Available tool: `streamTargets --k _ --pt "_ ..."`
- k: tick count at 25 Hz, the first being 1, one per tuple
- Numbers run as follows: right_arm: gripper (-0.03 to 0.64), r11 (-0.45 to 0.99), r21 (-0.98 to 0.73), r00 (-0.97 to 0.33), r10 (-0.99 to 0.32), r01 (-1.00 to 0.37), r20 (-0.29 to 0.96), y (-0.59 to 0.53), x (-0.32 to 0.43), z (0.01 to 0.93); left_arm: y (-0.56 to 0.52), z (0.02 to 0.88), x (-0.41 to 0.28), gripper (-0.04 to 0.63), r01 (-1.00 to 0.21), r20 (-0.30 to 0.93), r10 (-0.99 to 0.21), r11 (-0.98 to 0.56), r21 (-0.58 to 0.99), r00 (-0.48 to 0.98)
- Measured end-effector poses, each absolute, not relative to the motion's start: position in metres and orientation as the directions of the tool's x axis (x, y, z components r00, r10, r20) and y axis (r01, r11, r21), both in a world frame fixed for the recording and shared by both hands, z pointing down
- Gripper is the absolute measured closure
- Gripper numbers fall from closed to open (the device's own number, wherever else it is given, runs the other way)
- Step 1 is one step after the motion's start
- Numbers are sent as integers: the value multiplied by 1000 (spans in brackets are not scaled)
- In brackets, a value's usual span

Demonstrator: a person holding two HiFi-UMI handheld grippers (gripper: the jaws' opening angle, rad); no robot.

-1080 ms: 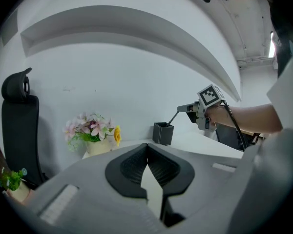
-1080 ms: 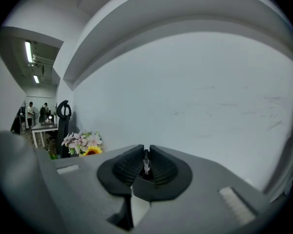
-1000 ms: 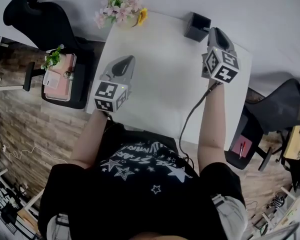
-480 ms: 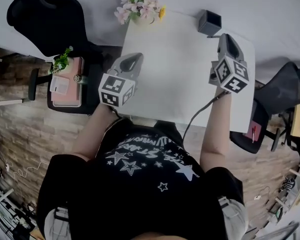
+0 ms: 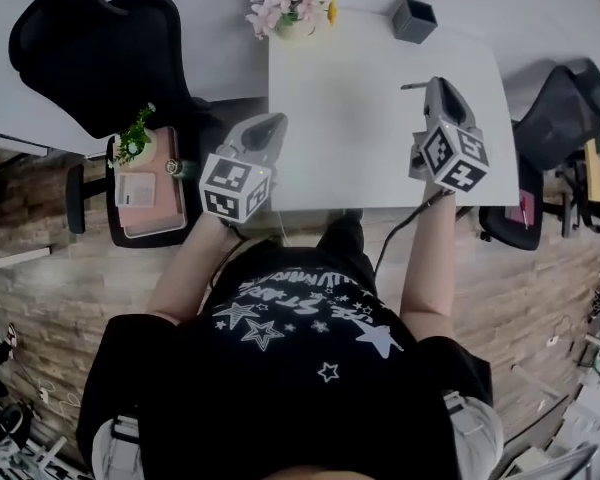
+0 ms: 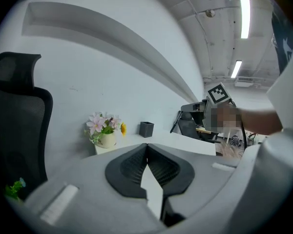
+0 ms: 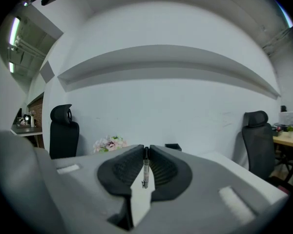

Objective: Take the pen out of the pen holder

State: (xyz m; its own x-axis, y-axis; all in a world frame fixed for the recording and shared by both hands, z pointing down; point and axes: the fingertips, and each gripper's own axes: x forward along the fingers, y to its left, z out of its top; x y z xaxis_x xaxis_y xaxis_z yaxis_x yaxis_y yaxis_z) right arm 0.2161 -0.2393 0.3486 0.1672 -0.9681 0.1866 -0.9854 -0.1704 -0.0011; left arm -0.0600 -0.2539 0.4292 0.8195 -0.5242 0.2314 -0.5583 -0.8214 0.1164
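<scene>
The dark square pen holder (image 5: 414, 20) stands at the far edge of the white table (image 5: 360, 118), well ahead of both grippers. My right gripper (image 5: 438, 88) hovers over the table's right part, shut on a slim pen (image 5: 412, 86) whose end pokes out to the left of the jaws. In the right gripper view the pen (image 7: 145, 169) stands upright, clamped between the pads, with the holder (image 7: 173, 146) small behind it. My left gripper (image 5: 268, 126) is at the table's near left corner, shut with nothing in it; its own view shows the jaws (image 6: 147, 147) closed and the holder (image 6: 146, 129) far off.
A pot of pink flowers (image 5: 288, 3) sits at the table's far left corner. Black office chairs stand to the left (image 5: 90, 48) and right (image 5: 560, 108). A small side stand with a plant (image 5: 145, 183) is left of the table. The floor is brick-patterned.
Both grippers have drawn back from the pen holder toward the table's near edge, the right one carrying the pen. The person has stepped back, so more floor shows.
</scene>
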Motion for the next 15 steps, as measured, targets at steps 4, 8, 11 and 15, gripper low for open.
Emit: streamTargets --k 4,8,11,15 --pt "577 -216 -8 209 -953 -976 218 -207 186 358 -242 436 -75 584 -500 248 -461 -857 124 852" --pt "577 -252 -15 240 -936 -968 257 -169 168 366 -228 439 -75 584 -452 249 -406 -877 165 879" --pt "577 -274 -5 262 -925 -962 274 -148 165 370 -218 438 -68 584 -418 246 -374 -894 160 894" --pt "577 -316 -30 295 -913 -948 283 -121 167 376 -208 438 -55 584 -377 248 -331 -912 165 910"
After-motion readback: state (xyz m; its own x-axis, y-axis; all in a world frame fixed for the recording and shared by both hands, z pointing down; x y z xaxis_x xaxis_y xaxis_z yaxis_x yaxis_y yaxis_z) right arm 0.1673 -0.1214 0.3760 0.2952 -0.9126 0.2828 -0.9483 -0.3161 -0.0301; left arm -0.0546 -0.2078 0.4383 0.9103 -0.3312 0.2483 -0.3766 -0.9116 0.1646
